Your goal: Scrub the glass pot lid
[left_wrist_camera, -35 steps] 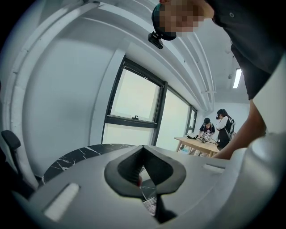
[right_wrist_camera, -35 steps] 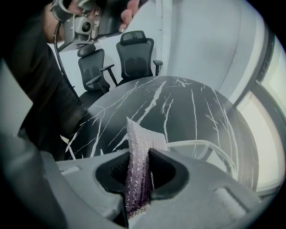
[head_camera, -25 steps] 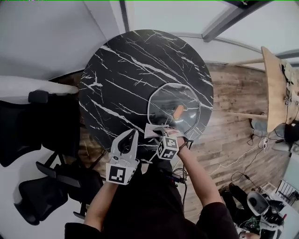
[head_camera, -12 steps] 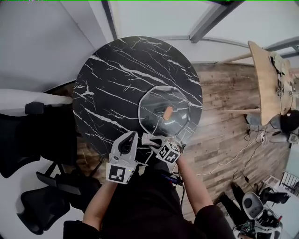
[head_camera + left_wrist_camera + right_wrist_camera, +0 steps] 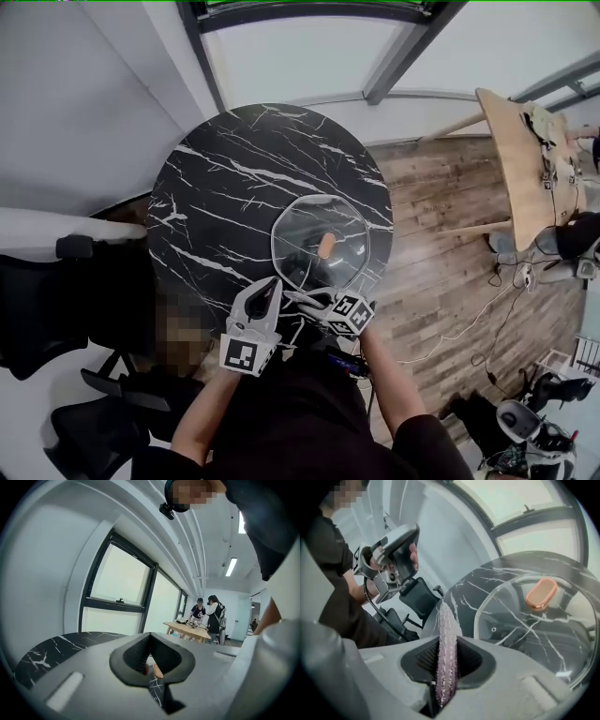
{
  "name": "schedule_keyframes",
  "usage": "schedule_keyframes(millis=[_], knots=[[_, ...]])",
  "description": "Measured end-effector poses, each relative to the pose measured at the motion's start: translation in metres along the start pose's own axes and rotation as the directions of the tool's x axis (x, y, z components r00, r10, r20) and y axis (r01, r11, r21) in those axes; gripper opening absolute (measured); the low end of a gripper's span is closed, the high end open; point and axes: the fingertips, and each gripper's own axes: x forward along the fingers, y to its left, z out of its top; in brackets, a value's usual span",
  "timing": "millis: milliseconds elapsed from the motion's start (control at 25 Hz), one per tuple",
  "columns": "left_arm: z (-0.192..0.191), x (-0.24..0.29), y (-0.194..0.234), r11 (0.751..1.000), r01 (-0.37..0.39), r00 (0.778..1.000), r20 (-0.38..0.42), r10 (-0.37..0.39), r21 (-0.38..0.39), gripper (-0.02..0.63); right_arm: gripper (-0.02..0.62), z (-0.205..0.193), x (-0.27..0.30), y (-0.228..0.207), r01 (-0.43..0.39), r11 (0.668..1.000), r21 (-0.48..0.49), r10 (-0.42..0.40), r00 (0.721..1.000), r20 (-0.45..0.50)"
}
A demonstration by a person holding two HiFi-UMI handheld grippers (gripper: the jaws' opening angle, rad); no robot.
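Observation:
The glass pot lid point(image 5: 305, 225) lies flat on the round black marble table point(image 5: 216, 187), near its front right edge, with a copper-coloured knob point(image 5: 325, 247) on top. In the right gripper view the lid point(image 5: 520, 625) and its knob point(image 5: 541, 594) lie just ahead and to the right. My right gripper point(image 5: 312, 300) sits at the lid's near rim, shut on a pink glittery scrubber point(image 5: 446, 630) that stands up between its jaws. My left gripper point(image 5: 270, 287) hovers beside it at the table's front edge, shut and holding nothing point(image 5: 150, 639).
Black office chairs point(image 5: 56, 309) stand close at the left of the table. A wooden table point(image 5: 525, 159) is off to the right on the plank floor, with two people point(image 5: 208, 613) beside it. Cables point(image 5: 478, 319) trail across the floor. Windows run behind the marble table.
The head view has tilted, so table and lid sit lower and further left in it. Both grippers stay at the table's front edge, and the right one still holds the scrubber.

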Motion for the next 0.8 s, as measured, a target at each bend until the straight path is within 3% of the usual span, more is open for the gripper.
schedule_keyframes(millis=[160,280,440,640,800], knots=[[0.009,0.009,0.001,1.000,0.003,1.000,0.005,-0.003,0.019,0.003,0.071,0.024,-0.028,-0.012,0.173,0.978,-0.119,-0.164,0.983,0.084],[0.016,0.014,0.004,1.000,-0.018,1.000,0.015,0.018,0.020,0.003,0.072,0.039,-0.049,-0.033,0.332,0.927,-0.173,-0.314,0.941,0.124],[0.025,0.019,0.003,0.999,-0.034,0.999,0.035,0.033,0.030,0.003,0.072,0.065,-0.079,-0.063,0.481,0.861,-0.164,-0.446,0.870,0.210],[0.026,0.021,0.000,0.998,-0.060,0.998,0.024,0.059,0.024,0.003,0.072,0.090,-0.109,-0.104,0.619,0.767,-0.167,-0.575,0.780,0.248],[0.032,0.025,0.003,0.996,-0.093,0.995,0.036,0.092,0.011,0.003,0.071,0.104,-0.115,-0.130,0.664,0.716,-0.216,-0.623,0.747,0.231]])
